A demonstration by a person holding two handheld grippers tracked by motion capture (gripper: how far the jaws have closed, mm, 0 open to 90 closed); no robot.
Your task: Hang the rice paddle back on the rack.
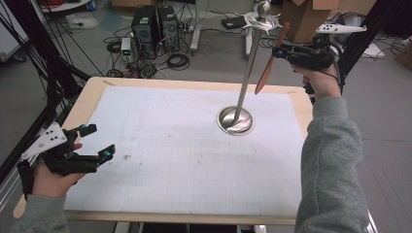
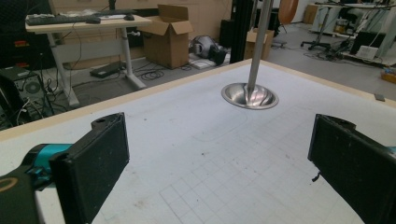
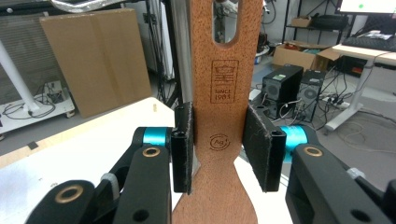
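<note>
Flat wooden spatula (image 3: 219, 116) between black right tongs (image 3: 219, 149), near steel stand (image 1: 243, 92).

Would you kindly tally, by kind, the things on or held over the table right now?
Metal stand: 1
Wooden spatula, clamped in the right claw: 1
Claws, counting the open, empty left claw: 2
Total: 4
</note>
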